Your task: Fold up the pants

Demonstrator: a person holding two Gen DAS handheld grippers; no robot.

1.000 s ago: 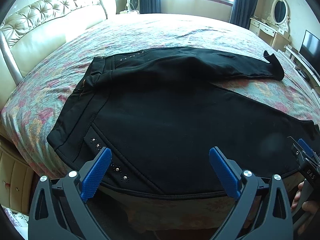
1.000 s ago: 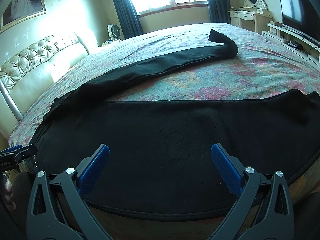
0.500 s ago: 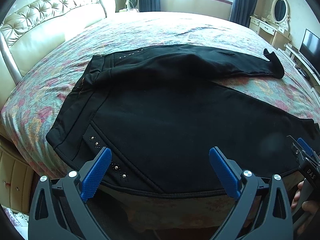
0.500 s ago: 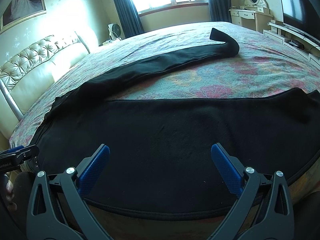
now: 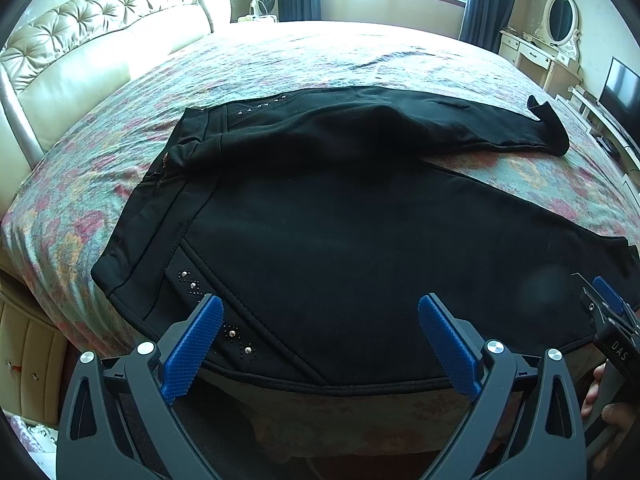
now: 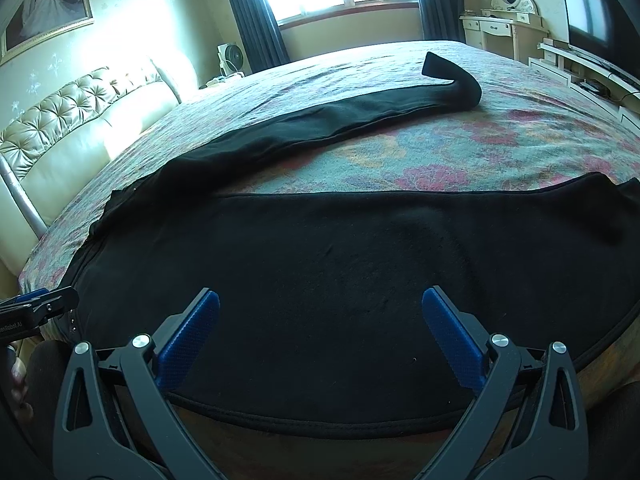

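Black pants [image 5: 340, 232] lie spread on the bed, waistband at the left with small studs, legs splayed apart to the right. The far leg ends in a curled cuff [image 5: 550, 128]. My left gripper [image 5: 320, 344] is open and empty, just above the near hem by the studded pocket. My right gripper [image 6: 320, 336] is open and empty over the near leg [image 6: 340, 272], close to its near edge. The far leg [image 6: 340, 120] runs across behind it. Each gripper shows at the edge of the other's view.
The bed has a floral bedspread [image 5: 280, 64] and a tufted cream headboard [image 5: 80, 40] at the left. A dressing table with an oval mirror [image 5: 560, 20] and a TV [image 6: 592, 24] stand at the right. A window with dark curtains is at the back.
Both grippers have drawn back and risen slightly, so the pants sit a little farther from the fingers. The pants have not moved.
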